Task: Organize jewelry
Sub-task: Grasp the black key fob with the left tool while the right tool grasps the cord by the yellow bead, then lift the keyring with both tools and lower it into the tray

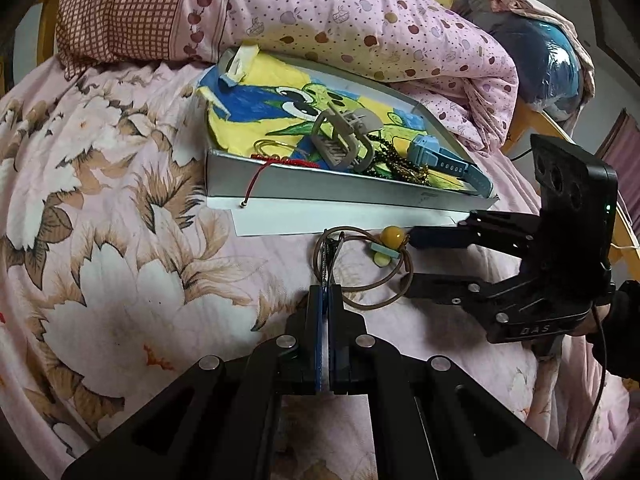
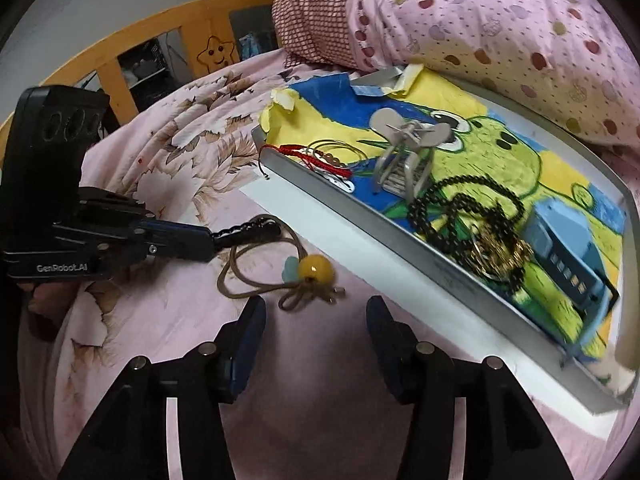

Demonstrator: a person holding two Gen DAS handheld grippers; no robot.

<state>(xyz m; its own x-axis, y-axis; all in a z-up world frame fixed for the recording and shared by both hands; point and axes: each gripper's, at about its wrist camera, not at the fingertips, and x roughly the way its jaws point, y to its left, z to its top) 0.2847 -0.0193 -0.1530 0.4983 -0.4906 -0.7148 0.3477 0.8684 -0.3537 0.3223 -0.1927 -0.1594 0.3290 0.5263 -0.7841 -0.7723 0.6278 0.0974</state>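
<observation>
Two tools | left tool (image 1: 327, 300) clamped on cord necklace (image 2: 256, 264) | right tool (image 2: 316, 320) parted, empty

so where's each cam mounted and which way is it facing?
Left wrist: on the left gripper, angled down at the bed and tray; own shut fingers pinch the cord necklace; right gripper enters from the right.
Right wrist: on the right gripper, angled down; own open fingers; left gripper at left.
Shared: necklace, tray.

The right gripper (image 2: 316, 320) hangs with jaws parted over the yellow-beaded cord necklace (image 2: 316, 270) on the bed (image 2: 160, 168), while the left gripper (image 2: 214, 240) pinches the cord's dark end beside the tray (image 2: 360, 220).
</observation>
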